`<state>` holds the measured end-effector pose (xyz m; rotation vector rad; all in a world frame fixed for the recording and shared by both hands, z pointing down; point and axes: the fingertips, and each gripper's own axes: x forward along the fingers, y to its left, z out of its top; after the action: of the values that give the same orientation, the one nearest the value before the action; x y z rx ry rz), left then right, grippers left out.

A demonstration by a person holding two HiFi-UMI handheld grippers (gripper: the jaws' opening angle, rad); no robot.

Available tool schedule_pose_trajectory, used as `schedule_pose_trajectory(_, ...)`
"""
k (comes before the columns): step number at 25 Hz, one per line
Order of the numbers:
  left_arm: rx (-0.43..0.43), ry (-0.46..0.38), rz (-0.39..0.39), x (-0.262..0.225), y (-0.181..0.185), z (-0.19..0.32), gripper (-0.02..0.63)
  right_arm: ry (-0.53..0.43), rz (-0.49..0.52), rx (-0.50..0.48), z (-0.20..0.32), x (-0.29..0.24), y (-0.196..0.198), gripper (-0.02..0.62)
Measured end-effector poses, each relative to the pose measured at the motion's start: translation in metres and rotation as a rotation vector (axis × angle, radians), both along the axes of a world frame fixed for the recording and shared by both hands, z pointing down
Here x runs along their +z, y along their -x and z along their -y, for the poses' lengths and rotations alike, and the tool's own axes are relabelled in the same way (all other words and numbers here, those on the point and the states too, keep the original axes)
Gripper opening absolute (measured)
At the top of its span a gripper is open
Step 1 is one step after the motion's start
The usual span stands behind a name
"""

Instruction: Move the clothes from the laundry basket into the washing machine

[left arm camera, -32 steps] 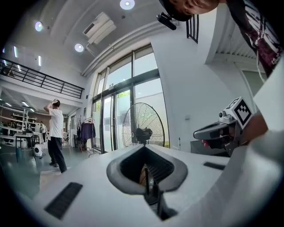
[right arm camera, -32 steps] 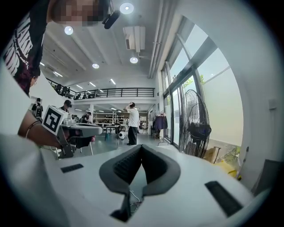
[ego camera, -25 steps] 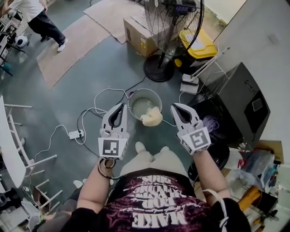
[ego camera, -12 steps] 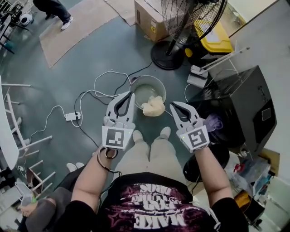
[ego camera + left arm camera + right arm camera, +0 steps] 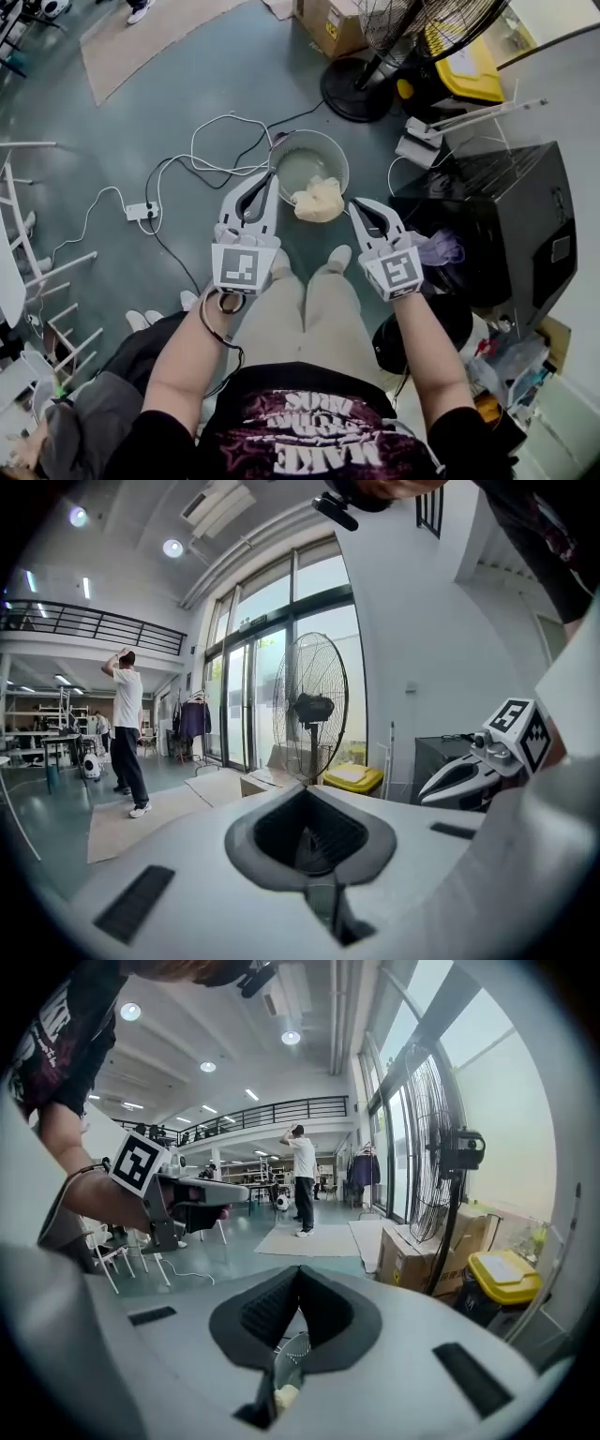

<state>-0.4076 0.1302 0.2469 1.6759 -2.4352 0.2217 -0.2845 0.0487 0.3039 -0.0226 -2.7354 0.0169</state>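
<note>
A round pale laundry basket [image 5: 310, 162] stands on the floor with a cream cloth [image 5: 319, 199] draped over its near rim. My left gripper [image 5: 266, 177] is shut and empty, its tips over the basket's left rim. My right gripper [image 5: 355, 207] is shut and empty too, just right of the cream cloth. The black washing machine [image 5: 511, 220] stands at the right, and a purple cloth [image 5: 441, 249] hangs at its dark opening. In the right gripper view the basket [image 5: 292, 1346] and the cream cloth [image 5: 286, 1394] show through the slot below the closed jaws.
A standing fan [image 5: 361, 86], a cardboard box [image 5: 335, 21] and a yellow bin [image 5: 466, 71] stand beyond the basket. Cables and a power strip [image 5: 141, 211] lie on the floor to the left. White rack legs [image 5: 42, 281] are at far left. A person [image 5: 127, 733] stands far off.
Both grippers have sunk toward the floor and now frame the basket more closely. Both have stayed shut and empty. The basket and cloth have not moved.
</note>
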Motion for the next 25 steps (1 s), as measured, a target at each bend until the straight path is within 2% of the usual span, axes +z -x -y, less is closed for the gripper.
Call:
schedule_pose_trajectory(10,0.046,0.065,-0.002,0.061,0.006,0.008,0.003,0.014,-0.070,0.026,0.011,0.072,0.021,0.006)
schedule_pose_trajectory(25,0.104,0.136,-0.033,0.164,-0.005,0.030,0.003,0.039,-0.196,0.004,0.014,0.196,0.010,0.006)
